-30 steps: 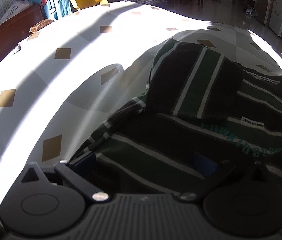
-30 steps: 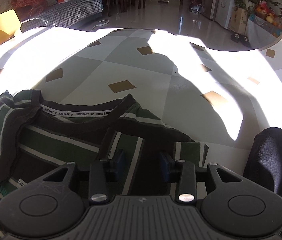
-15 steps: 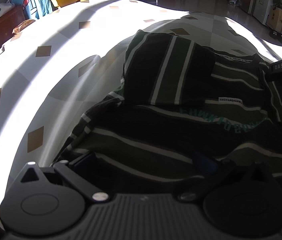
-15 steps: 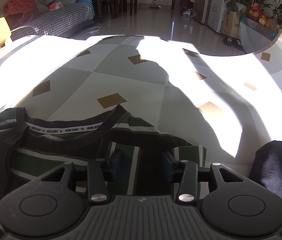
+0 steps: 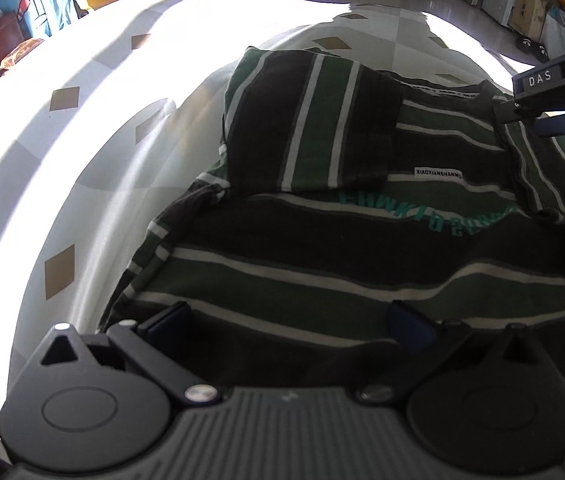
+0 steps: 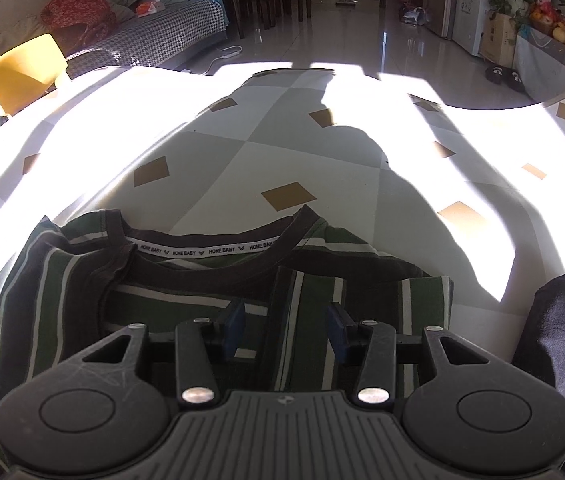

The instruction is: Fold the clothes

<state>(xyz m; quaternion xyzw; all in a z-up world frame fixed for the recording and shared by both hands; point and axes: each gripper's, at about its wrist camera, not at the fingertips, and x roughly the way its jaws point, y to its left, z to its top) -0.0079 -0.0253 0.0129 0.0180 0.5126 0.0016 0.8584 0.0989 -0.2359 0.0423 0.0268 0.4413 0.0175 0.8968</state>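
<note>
A dark green, black and white striped T-shirt lies flat on the tablecloth, collar toward the far side. Its left sleeve is folded in over the chest. The right sleeve is folded in too and lies flat under my right gripper, whose pads stand apart above it without pressing it. That right gripper also shows at the right edge of the left wrist view. My left gripper is wide open over the shirt's lower part, with nothing held.
The tablecloth is white and grey with brown diamonds, half in harsh sunlight. A dark cloth shape sits close at the right of the right gripper. A yellow chair and a checked sofa stand beyond the table's far edge.
The left wrist view has swung right, so the shirt sits more central and the right gripper has come into view. The right gripper has lifted slightly off the folded sleeve.
</note>
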